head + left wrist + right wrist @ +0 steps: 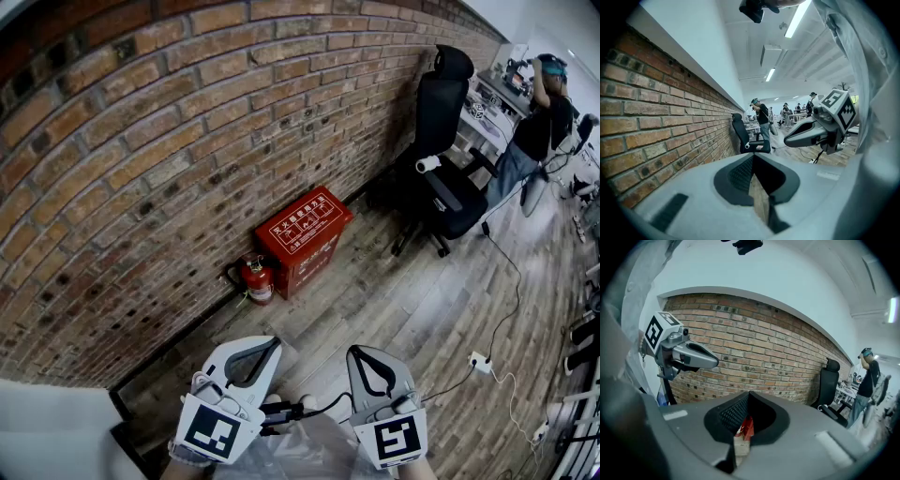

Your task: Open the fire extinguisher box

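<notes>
2 closed grippers, box untouched at the wall

2 grippers hang side by side at the bottom of the head view, both aimed across the floor toward the brick wall (141, 141). The left gripper (272, 345) has its jaws together with nothing between them. The right gripper (362, 354) likewise has its jaws pressed tip to tip, empty.

The fire extinguisher box (305, 234), red with white print on its lid, stands on the wooden floor (394, 309) against the base of the wall. It is well ahead of both grippers and touched by neither, and its lid lies flat and closed. 1 red fire extinguisher (258, 279) stands just left of the box, also at the wall. In the right gripper view, a slice of the red box shows through the window behind the closed jaw tips.

Farther right along the wall sits a black office chair (441, 141), and beyond it a person (539, 127) stands at a desk (489, 101). A white power strip (480, 361) lies on the floor to the right of the grippers.
</notes>
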`<move>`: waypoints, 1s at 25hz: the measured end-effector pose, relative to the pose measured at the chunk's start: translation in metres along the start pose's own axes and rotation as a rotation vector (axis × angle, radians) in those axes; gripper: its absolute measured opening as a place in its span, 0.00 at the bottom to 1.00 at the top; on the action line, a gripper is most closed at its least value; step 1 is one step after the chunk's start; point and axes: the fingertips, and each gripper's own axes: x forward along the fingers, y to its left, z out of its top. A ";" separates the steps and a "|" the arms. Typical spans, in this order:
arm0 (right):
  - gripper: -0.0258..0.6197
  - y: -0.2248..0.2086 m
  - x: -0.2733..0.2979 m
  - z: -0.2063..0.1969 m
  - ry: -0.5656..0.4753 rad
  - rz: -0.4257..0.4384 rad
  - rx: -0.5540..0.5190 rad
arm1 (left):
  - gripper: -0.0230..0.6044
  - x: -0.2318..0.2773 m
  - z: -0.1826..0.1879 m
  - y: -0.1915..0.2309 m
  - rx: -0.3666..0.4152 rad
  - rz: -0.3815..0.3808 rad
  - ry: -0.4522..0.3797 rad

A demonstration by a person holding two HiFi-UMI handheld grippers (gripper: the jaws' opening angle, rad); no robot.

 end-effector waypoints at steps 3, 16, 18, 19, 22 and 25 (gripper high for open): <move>0.05 -0.001 -0.001 0.000 0.001 -0.001 -0.002 | 0.03 0.000 0.000 0.000 0.002 0.001 0.000; 0.05 -0.006 -0.006 -0.001 -0.013 -0.005 0.029 | 0.03 -0.001 0.001 -0.005 0.010 0.004 0.002; 0.05 -0.007 -0.007 -0.001 -0.015 -0.005 0.033 | 0.03 -0.001 0.001 -0.006 0.013 0.007 0.009; 0.05 -0.008 -0.008 -0.002 -0.017 -0.004 0.038 | 0.03 0.000 0.001 -0.006 0.014 0.009 0.011; 0.05 -0.013 -0.011 -0.003 -0.027 0.000 0.064 | 0.03 0.002 0.003 -0.009 0.016 0.020 0.013; 0.05 -0.018 -0.015 -0.006 -0.034 0.007 0.074 | 0.03 0.004 0.005 -0.013 0.019 0.036 0.015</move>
